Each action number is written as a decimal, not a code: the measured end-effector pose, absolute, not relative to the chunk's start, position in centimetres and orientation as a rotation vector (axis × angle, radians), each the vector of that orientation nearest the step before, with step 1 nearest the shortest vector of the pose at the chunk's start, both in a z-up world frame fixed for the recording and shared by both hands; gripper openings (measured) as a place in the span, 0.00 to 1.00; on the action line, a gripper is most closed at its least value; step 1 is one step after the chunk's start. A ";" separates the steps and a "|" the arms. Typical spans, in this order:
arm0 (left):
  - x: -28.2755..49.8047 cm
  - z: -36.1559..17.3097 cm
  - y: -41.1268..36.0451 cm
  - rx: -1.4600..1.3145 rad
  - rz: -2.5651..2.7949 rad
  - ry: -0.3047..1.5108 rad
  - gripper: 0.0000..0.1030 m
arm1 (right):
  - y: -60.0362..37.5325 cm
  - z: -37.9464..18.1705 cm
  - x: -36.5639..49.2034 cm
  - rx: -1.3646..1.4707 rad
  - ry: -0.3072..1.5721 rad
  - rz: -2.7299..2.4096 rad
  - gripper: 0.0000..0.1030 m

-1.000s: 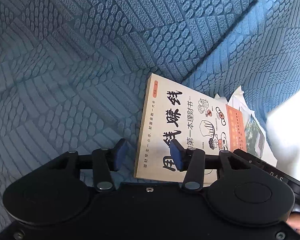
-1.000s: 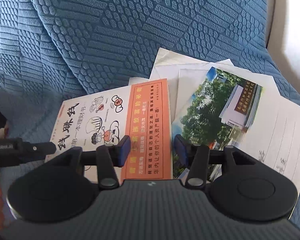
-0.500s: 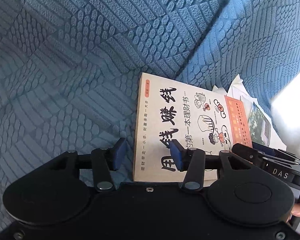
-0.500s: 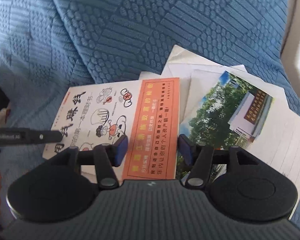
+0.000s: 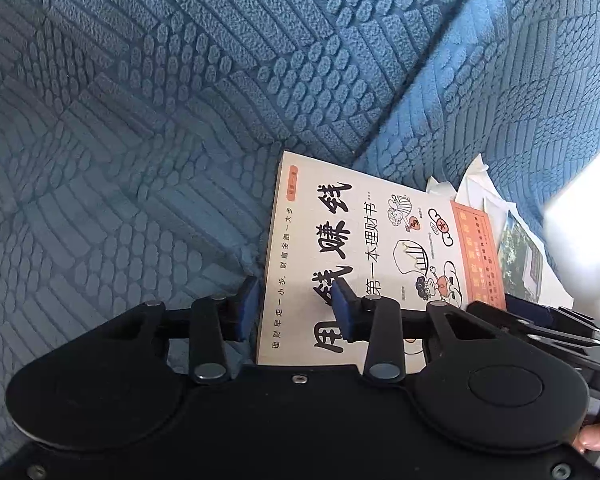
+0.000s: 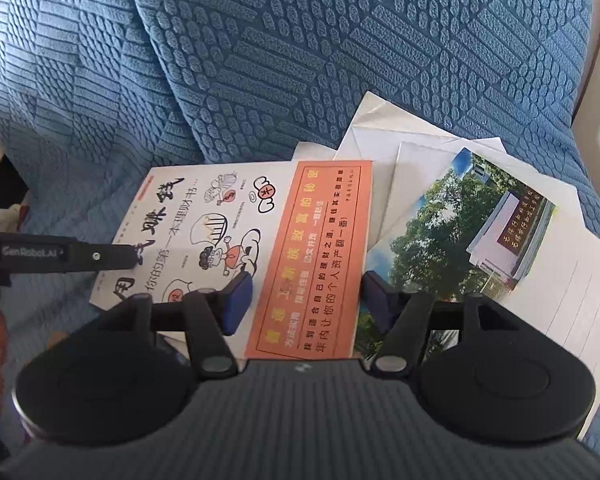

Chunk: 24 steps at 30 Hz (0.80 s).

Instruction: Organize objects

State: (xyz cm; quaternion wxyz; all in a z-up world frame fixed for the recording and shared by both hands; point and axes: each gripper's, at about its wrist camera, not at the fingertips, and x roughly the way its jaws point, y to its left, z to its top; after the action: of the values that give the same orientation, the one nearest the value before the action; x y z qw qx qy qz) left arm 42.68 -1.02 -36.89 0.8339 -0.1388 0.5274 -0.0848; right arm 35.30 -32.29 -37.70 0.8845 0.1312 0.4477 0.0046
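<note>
Both pairs of blue-padded jaws are narrowing at this moment, and neither presses on anything. On the left gripper (image 5: 294,304) the 2 pads stand apart over the near left edge of a white paperback book with black Chinese title characters and cartoon drawings (image 5: 364,248), the left pad over the fabric just beside that edge and the right pad over the cover; whether either touches it cannot be told. On the right gripper (image 6: 306,298) the gap is wider, and between its pads shows the orange paper band with yellow and black print (image 6: 320,256) that wraps the book's right side. That book lies flat on the blue textured sofa cover (image 6: 300,40), its far edge near the crease where seat meets backrest. Just beside it on the right, partly under it, lies a loose stack of white sheets (image 6: 380,128) topped by a lined pad bearing a colour photograph of trees and a building (image 6: 452,232). A fingertip (image 5: 598,436) shows at the left view's lower right corner.
</note>
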 end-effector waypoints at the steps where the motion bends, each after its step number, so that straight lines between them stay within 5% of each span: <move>1: 42.8 -36.7 -0.9 -0.303 -0.184 1.116 0.33 | -32.5 -37.2 35.2 0.282 0.919 0.015 0.56; 9: 42.6 -34.5 0.3 -0.348 -0.225 1.083 0.33 | -34.2 -33.5 33.7 0.362 0.821 0.066 0.40; 24: 38.9 -30.4 3.0 -0.452 -0.274 1.025 0.33 | -34.2 -29.5 28.9 0.417 0.709 0.138 0.39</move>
State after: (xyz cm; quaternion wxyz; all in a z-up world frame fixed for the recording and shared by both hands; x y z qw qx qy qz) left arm 38.92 3.04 -30.44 0.8383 -0.2135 0.4845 -0.1297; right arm 28.90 -34.15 -29.46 0.9143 0.2025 0.3442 0.0673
